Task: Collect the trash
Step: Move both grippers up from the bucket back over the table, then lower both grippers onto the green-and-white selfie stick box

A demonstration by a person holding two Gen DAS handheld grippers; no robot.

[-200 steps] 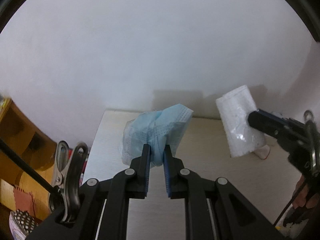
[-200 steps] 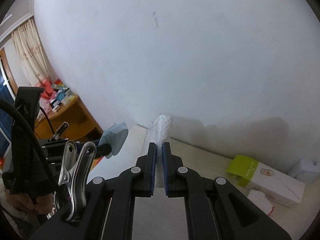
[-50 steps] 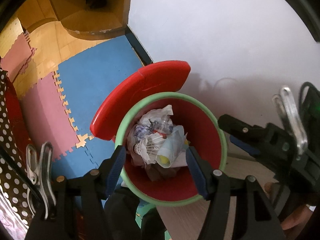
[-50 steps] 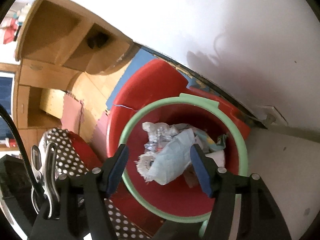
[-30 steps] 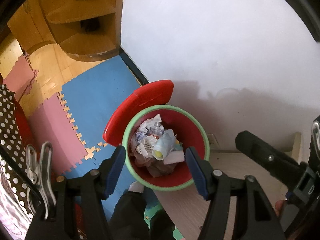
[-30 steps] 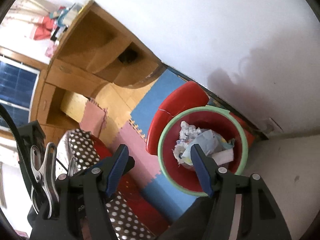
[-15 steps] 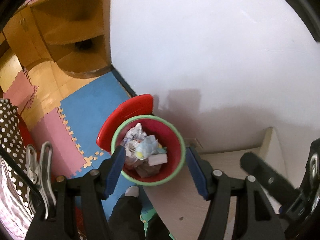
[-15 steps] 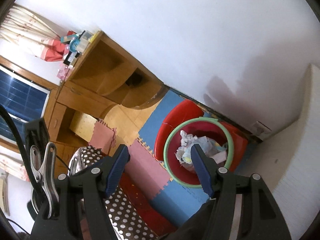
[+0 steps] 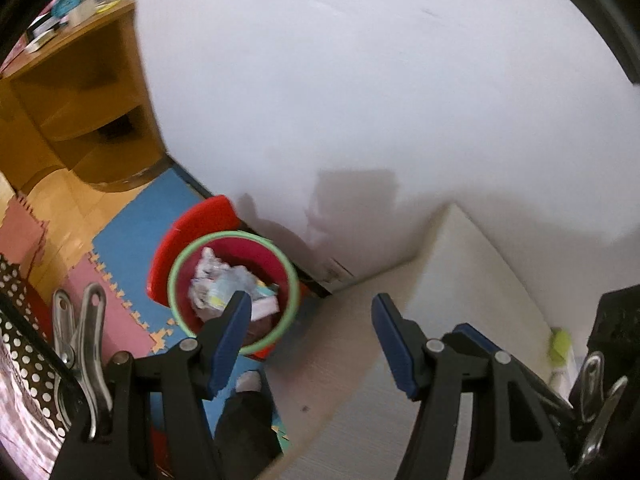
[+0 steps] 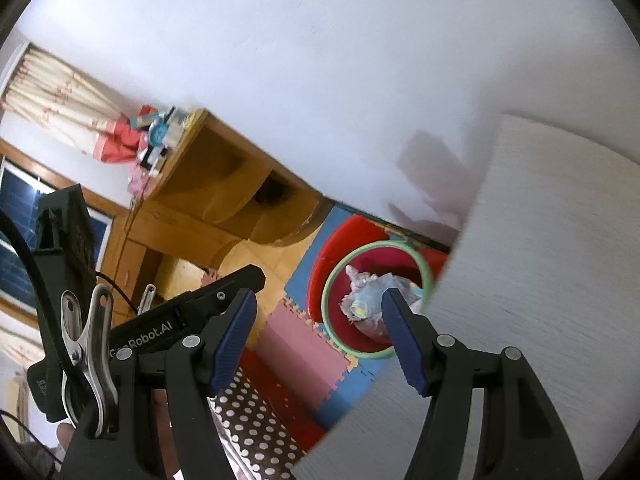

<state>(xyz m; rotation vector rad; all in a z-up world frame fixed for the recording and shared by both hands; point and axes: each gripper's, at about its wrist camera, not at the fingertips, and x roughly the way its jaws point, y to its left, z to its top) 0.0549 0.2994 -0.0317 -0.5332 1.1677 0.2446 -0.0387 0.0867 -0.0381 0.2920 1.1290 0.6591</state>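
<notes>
Both my left gripper [image 9: 310, 314] and right gripper [image 10: 318, 312] stand spread, empty. Bin [image 9: 176, 276] lies below, left of the table [image 9: 460, 264]; remaining trash, I judge, lies rightward, nearer my right gripper

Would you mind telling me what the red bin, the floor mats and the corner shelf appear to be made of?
Red bin: probably moulded plastic, smooth and evenly coloured, with a green rim.
Floor mats: likely foam tiles, matte blue and pink, with toothed interlocking edges.
Corner shelf: looks like wood or wood veneer, warm orange-brown and slightly glossy.

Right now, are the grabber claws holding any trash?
No. The left gripper and right gripper are both open and empty. The trash lies in the red bin below.
</notes>
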